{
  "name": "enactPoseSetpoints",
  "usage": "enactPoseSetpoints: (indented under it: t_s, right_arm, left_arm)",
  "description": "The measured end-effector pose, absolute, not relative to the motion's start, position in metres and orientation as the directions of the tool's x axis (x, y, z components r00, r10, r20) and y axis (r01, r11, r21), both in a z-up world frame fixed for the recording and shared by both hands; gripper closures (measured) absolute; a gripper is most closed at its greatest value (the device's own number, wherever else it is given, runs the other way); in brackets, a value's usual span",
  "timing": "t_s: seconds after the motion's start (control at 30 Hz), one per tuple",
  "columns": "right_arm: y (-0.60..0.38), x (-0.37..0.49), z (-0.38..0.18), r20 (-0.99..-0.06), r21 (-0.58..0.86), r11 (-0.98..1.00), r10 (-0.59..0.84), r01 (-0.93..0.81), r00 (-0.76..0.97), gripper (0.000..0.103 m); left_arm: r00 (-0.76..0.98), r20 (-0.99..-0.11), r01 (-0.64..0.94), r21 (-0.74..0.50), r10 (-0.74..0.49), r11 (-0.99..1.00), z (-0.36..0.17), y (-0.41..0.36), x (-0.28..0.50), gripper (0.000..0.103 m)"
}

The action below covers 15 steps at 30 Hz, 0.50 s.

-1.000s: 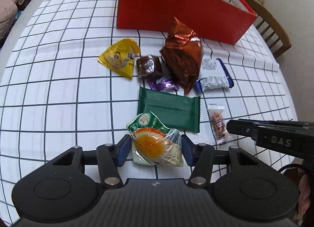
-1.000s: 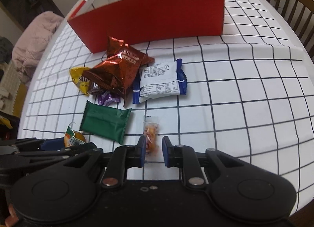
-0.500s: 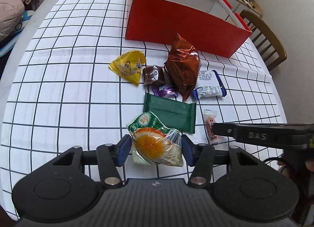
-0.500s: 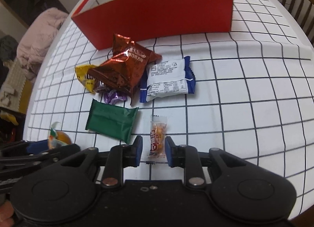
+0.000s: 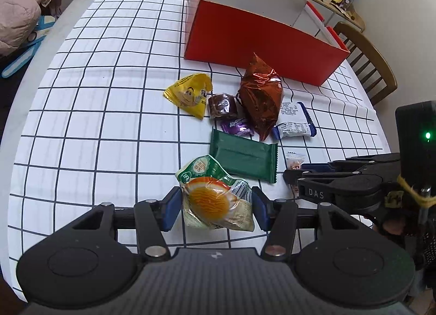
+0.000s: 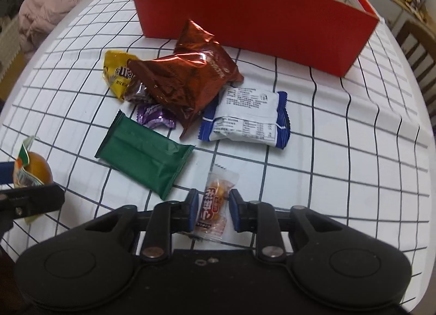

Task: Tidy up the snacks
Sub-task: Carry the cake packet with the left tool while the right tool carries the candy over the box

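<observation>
Between the fingers of the left gripper an orange snack pack is clamped, lifted for transfer to the red box. On the desk a small candy sachet is straddled by the closing right gripper, whose pads are not yet seen pressing it.
</observation>
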State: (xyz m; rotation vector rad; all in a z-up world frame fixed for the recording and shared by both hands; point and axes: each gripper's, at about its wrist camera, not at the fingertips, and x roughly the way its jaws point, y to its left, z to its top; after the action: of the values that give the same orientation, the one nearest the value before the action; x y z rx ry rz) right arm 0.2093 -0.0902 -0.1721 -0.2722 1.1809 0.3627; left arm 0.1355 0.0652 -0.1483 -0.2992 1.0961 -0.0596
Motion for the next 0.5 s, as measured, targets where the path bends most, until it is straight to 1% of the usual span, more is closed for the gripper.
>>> enactPoseSetpoints:
  t_s: [0.03, 0.23, 0.5]
  right_arm:
    - [-0.089, 0.209, -0.172, -0.932, -0.023, 0.909, 0.131, -0.416, 0.338, 0.086]
    - [-0.096, 0.205, -0.17, -0.912, -0.029, 0.921, 0.135, -0.388, 0.388, 0.089]
    - [-0.116, 0.194, -0.134, -0.868, 0.087, 0.923, 0.255, -0.376, 0.426, 0.09]
  left_arm:
    - [0.461, -0.866, -0.1, -0.269, -0.195, 0.958, -0.148, 0.066, 0.135, 0.049]
    - [0.466, -0.863, -0.103, -0.273, -0.196, 0.956, -0.147, 0.07, 0.133, 0.049]
    - [0.49, -0.846, -0.092, -0.29, -0.21, 0.953, -0.135, 0.072, 0.137, 0.049]
